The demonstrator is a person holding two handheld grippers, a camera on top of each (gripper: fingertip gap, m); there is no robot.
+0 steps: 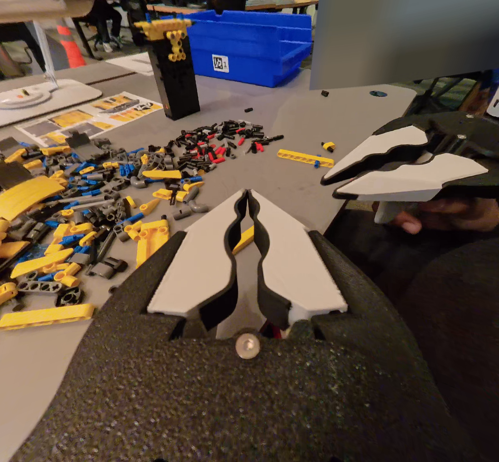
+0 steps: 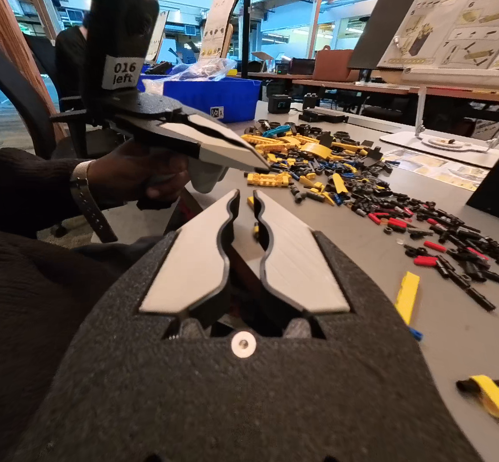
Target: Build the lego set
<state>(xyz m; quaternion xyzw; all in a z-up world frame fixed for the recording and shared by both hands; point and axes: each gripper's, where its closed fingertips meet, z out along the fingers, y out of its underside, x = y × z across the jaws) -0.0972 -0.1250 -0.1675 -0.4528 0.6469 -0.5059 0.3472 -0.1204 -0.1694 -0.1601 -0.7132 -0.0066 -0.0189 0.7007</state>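
Note:
My left gripper (image 1: 247,192) is shut and empty, held over the grey table (image 1: 283,187) beside a pile of yellow, blue, grey and black building pieces (image 1: 89,206). It also shows in the right wrist view (image 2: 263,167), held by a hand. My right gripper (image 2: 247,192) is open by a small gap and empty; it also shows in the left wrist view (image 1: 329,188) at the table's near edge. A yellow beam with a blue pin (image 1: 305,157) lies just beyond it, and shows in the right wrist view (image 2: 407,296). A heap of black and red pins (image 1: 221,144) lies mid-table.
A black tower topped with a yellow assembly (image 1: 175,76) stands behind the pins. A blue bin (image 1: 251,46) sits at the back. Instruction sheets (image 1: 89,117) lie flat at left, and a booklet on a stand (image 2: 445,25) rises behind the pile. Office chairs stand off the table. Some 6 cm of space lies between my two pairs of fingers.

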